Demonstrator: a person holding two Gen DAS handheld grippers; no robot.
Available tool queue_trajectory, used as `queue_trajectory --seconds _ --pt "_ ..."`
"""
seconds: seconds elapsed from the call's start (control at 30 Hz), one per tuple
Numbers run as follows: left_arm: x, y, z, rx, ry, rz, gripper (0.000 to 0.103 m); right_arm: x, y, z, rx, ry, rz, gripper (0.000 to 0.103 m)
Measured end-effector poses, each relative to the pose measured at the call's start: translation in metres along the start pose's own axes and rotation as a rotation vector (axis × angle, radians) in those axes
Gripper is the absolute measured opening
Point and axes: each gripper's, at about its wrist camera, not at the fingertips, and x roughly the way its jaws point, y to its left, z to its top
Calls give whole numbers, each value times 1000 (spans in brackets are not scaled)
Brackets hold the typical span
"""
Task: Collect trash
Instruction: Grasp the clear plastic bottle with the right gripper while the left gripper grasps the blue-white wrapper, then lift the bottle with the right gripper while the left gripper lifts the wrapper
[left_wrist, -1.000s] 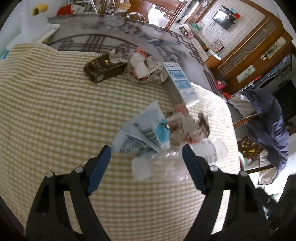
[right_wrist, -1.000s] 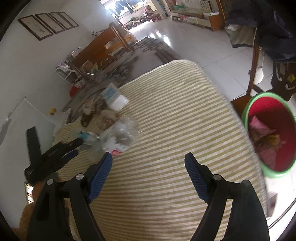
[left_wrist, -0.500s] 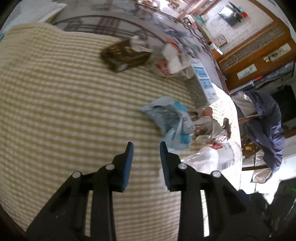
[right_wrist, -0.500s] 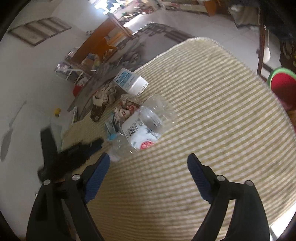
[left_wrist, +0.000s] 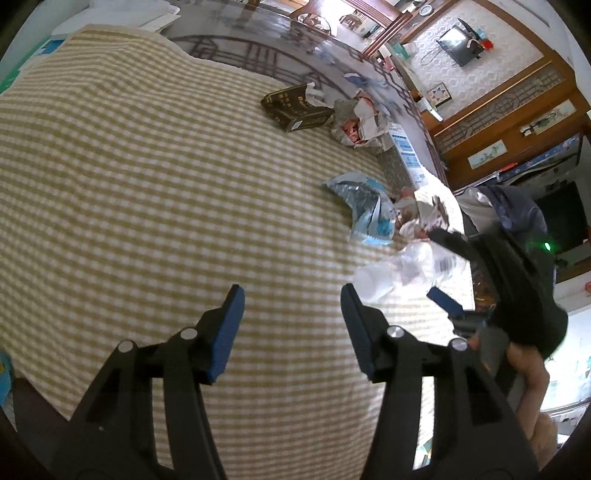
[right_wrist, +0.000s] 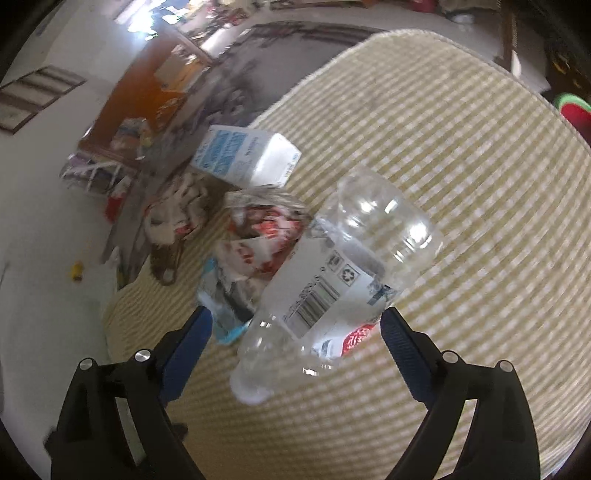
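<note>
A clear plastic bottle (right_wrist: 332, 291) with a white label lies on the checked tablecloth (right_wrist: 461, 155), between the fingers of my open right gripper (right_wrist: 295, 328). It also shows in the left wrist view (left_wrist: 399, 273), with the right gripper (left_wrist: 447, 266) around it. Behind it lie crumpled red-and-white paper (right_wrist: 258, 236), a blue-and-silver wrapper (left_wrist: 362, 206), a white-and-blue carton (right_wrist: 243, 155), a dark box (left_wrist: 295, 107) and another paper wad (left_wrist: 358, 125). My left gripper (left_wrist: 291, 302) is open and empty over bare cloth, left of the bottle.
A red bin with a green rim (right_wrist: 572, 107) peeks past the table's right edge. A dark jacket (left_wrist: 517, 214) hangs on a chair beyond the table. The patterned tabletop (left_wrist: 258, 55) continues past the cloth.
My right gripper has moved in over the bottle, which now lies between its fingers. My left gripper has drawn back to the left and opened after being nearly shut.
</note>
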Motion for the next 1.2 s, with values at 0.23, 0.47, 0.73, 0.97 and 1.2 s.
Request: queue_trajectory --seconds 0.23,0.47,0.73,0.97,1.2 --pt "-3 -4 -4 9 2 6 51 4 -6 5 -88 12 -5 65" --pt "16 -32 10 78 17 2 54 -33 -45 -9 -175 71 42 63" --pt "61 -86 41 204 31 29 55 -69 -87 -43 -270 90 -94 63" --pt "111 -113 55 296 75 126 52 -91 -79 -64 -438 7 -187 66" --pt "94 -105 43 255 52 74 40 -85 -71 -62 -460 -15 -188 74"
